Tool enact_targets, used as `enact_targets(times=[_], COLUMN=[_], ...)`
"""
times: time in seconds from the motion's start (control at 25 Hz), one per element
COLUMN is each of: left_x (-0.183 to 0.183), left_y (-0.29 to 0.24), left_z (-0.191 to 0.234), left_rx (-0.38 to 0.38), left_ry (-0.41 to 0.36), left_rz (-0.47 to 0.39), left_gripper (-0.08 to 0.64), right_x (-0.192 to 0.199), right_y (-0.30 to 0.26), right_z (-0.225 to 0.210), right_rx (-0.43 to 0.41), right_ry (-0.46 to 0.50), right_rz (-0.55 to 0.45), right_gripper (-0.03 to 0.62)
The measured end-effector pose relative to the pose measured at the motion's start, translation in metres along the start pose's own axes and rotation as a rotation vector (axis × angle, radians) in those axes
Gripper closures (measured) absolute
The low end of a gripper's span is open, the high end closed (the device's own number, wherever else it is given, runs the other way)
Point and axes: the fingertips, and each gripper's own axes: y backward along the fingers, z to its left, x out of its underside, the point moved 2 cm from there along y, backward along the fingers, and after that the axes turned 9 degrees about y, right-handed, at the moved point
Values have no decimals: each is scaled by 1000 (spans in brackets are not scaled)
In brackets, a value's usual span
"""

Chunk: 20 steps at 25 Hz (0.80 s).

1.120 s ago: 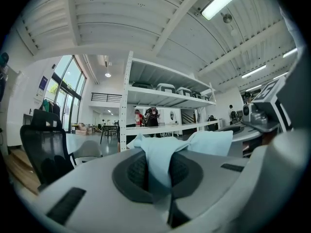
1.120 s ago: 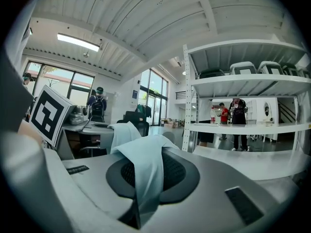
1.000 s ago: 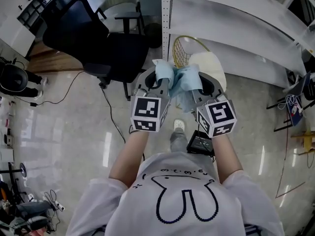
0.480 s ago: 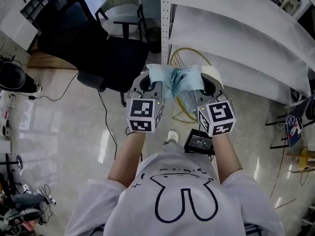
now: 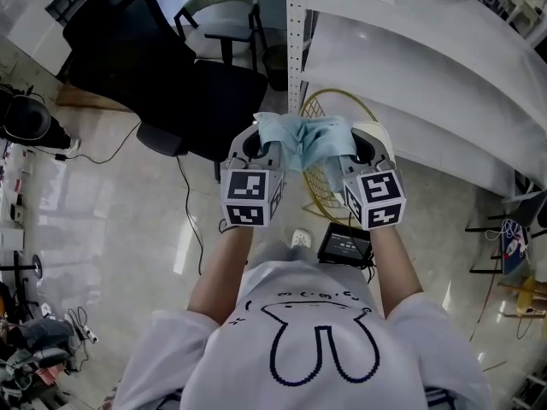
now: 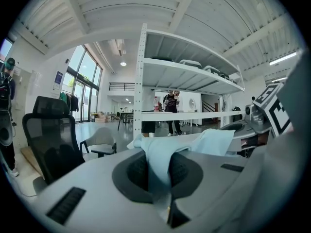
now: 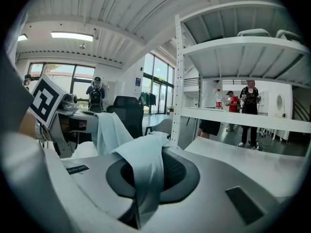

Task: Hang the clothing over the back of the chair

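A light blue cloth (image 5: 301, 133) is stretched between my two grippers at chest height. My left gripper (image 5: 272, 140) is shut on its left end, with the fabric pinched between the pads (image 6: 158, 174). At the other end my right gripper (image 5: 344, 142) is shut on the fabric too, a fold running down between its jaws (image 7: 145, 178). The black mesh office chair (image 5: 145, 58) stands ahead and to the left, its back at the far left of the left gripper view (image 6: 48, 140) and behind the cloth in the right gripper view (image 7: 129, 113).
A white metal shelf rack (image 5: 410, 67) rises straight ahead, its post (image 6: 142, 81) close by. Below my grippers lie a yellow wire basket (image 5: 329, 178) and a black device (image 5: 344, 246). A pale chair (image 5: 224, 15) stands behind the black one. People (image 7: 250, 106) stand beyond the rack.
Both grippers have moved forward together with the cloth, which now lies flatter between them. The wire basket has slid under my hands and the black chair's seat is nearer.
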Motion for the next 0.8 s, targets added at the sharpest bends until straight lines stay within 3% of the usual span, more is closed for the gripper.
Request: enact_targets(times=[0.44,0.8], left_x=[7,13], left_y=[-36,-60], left_z=[27,48], left_rx=[30,62], left_ry=[31,45], left_rz=[72,118], left_gripper=[538,538], right_x=[47,102], right_y=[-51,-90], right_z=[-8,8], right_rx=[-51,-151], right_ry=[-40,-131], right_rz=[180,333], right_gripper=[560,557])
